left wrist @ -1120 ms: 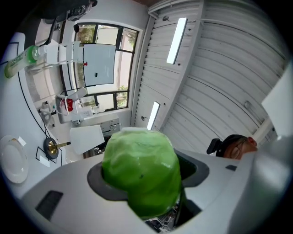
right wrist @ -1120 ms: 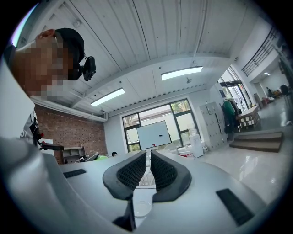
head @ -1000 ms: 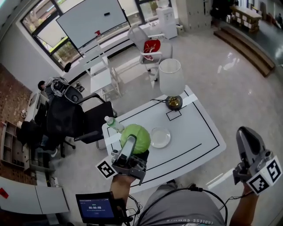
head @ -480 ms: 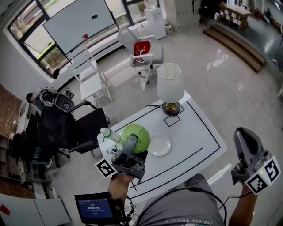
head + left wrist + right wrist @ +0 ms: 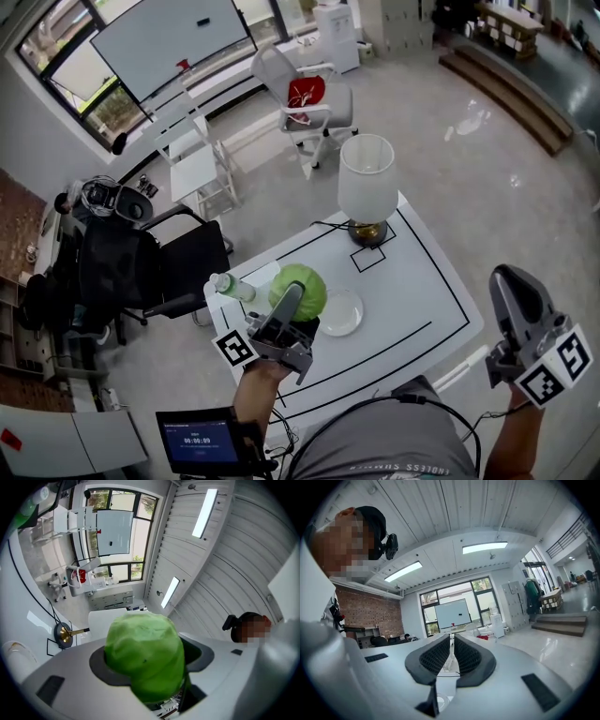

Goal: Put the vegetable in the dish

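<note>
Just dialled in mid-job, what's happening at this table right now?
The person's left gripper is closed on a round green cabbage above the white table, just left of the shallow clear glass dish in the head view. The dish is empty; the cabbage is not yet in it. The right gripper is shut on nothing, off to the table's right.

Bright even daylight, sharp focus, fisheye-warped edges.

The small screen (image 5: 202,441) shows a timer, digits barely legible.
</note>
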The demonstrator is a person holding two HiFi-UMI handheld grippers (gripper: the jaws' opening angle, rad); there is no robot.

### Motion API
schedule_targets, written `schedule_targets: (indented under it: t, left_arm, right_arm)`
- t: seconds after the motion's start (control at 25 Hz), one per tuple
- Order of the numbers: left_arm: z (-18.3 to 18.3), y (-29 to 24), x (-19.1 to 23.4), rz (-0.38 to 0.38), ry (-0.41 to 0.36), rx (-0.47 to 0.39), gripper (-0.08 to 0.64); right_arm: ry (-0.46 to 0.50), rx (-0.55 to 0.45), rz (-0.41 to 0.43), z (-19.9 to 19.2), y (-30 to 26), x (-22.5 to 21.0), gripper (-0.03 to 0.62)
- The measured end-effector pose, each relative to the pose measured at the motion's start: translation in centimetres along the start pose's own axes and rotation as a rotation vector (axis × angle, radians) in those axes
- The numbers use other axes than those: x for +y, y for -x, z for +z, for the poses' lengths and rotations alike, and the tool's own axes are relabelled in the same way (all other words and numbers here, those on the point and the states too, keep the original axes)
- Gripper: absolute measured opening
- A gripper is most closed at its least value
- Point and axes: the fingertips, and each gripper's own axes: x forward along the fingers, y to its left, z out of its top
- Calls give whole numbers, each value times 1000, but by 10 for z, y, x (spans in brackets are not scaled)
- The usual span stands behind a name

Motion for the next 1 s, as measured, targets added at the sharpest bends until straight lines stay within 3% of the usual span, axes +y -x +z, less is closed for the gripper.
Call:
schedule_targets:
  t: [0.16, 0.76, 0.92, 1.0]
  left_arm:
    - [-9, 5, 36, 75, 35, 23, 291]
    - [-78, 47, 178, 394, 99, 274, 291]
    - [-93, 62, 213, 456, 53, 366, 291]
    - [-103, 67, 226, 471, 76, 402, 291]
  right_arm:
    - [-6, 22, 17, -6, -15, -8, 14]
    - [-42, 75, 23, -25, -26, -35, 14]
    - [-50, 87, 22, -31, -29, -40, 14]
    - [-53, 94, 20, -34, -30, -42, 14]
